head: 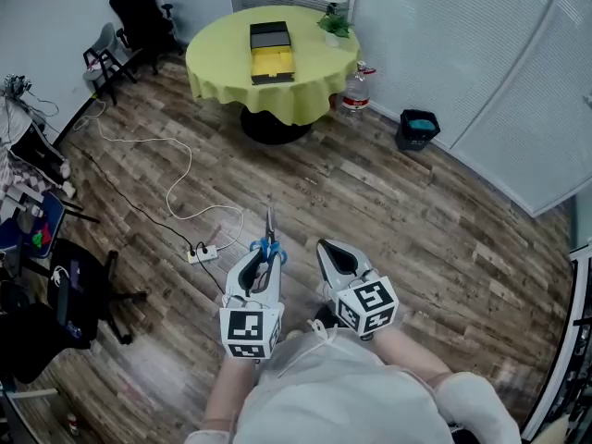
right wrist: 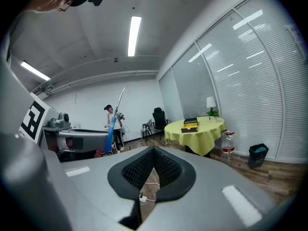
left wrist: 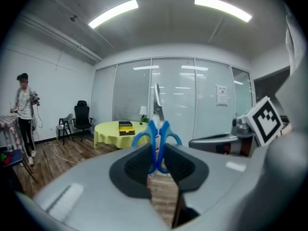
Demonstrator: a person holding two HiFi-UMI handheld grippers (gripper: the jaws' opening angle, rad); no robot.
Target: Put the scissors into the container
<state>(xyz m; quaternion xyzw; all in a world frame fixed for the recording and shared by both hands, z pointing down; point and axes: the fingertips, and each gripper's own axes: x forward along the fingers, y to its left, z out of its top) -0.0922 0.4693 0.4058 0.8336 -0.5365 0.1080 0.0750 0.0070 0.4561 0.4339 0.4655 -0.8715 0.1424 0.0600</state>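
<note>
Scissors point(head: 268, 240): clamped at the handles by the left hand-held gripper point(head: 263, 255), the right hand-held gripper point(head: 326, 248) closed empty; container point(head: 271, 52) well ahead, unreached.

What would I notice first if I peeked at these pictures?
The blue-handled scissors, pinched in the left gripper with the blades poking up, low in the middle of the head view. Then the round table in its bright yellow cloth at the far end of the room, with a black and yellow container on top.
</note>
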